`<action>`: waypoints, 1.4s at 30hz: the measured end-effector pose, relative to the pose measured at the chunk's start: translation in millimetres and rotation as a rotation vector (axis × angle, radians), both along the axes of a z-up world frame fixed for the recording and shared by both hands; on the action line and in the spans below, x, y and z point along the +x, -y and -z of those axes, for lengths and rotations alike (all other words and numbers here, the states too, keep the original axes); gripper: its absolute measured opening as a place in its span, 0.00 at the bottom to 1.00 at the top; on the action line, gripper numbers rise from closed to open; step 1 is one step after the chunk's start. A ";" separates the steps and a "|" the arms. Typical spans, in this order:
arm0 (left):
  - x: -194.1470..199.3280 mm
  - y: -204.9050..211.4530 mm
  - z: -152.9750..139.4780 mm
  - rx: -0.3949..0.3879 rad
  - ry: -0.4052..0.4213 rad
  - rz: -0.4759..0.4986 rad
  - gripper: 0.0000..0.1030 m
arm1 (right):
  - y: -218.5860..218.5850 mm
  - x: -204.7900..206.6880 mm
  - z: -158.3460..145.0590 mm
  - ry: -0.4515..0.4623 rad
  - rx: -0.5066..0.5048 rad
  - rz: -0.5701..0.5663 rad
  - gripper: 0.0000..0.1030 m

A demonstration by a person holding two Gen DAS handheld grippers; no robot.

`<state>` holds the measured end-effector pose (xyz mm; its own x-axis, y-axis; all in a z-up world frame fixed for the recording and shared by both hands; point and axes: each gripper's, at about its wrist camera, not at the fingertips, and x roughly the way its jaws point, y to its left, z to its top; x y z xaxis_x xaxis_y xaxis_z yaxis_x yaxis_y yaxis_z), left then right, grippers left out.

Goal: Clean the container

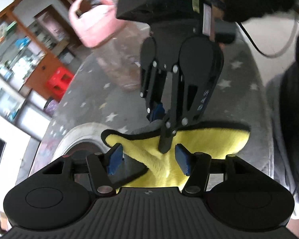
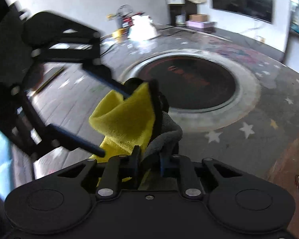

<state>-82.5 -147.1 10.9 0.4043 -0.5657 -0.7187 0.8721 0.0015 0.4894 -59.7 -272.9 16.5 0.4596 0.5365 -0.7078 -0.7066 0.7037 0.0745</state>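
A clear plastic container [image 1: 119, 59] with a pink lid and handle [image 1: 93, 18] stands on the grey star-patterned cloth, at the back left of the left wrist view. A yellow and grey cloth [image 1: 169, 149] with a black edge hangs between both grippers. My right gripper [image 2: 148, 162] is shut on the cloth [image 2: 127, 119]; it also shows in the left wrist view [image 1: 159, 119], coming down from above. My left gripper [image 1: 148, 158] is open, its blue pads either side of the cloth without gripping it. In the right wrist view its open fingers [image 2: 107, 83] reach in from the left.
A round induction hob [image 2: 189, 81] with a pale rim is set into the table. The grey star-patterned tablecloth [image 2: 249, 129] covers the top. A red crate [image 1: 58, 83] and shelves stand beyond the table. The person's dark-sleeved body [image 1: 289, 109] is at the right.
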 end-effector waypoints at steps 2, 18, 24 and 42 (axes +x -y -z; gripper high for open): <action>3.6 5.2 3.7 0.015 -0.016 0.018 0.59 | -0.8 -12.3 -0.3 0.018 -0.031 -0.050 0.19; 33.5 38.5 26.9 0.060 -0.299 0.066 0.51 | 5.1 -51.0 -6.0 0.105 -0.080 -0.095 0.20; 36.2 39.0 26.3 0.038 -0.338 0.030 0.37 | 15.0 -55.2 -11.7 0.108 -0.033 -0.022 0.30; 23.5 58.6 22.2 -0.066 -0.405 -0.464 0.26 | 97.6 -75.3 -24.7 0.142 0.221 0.323 0.65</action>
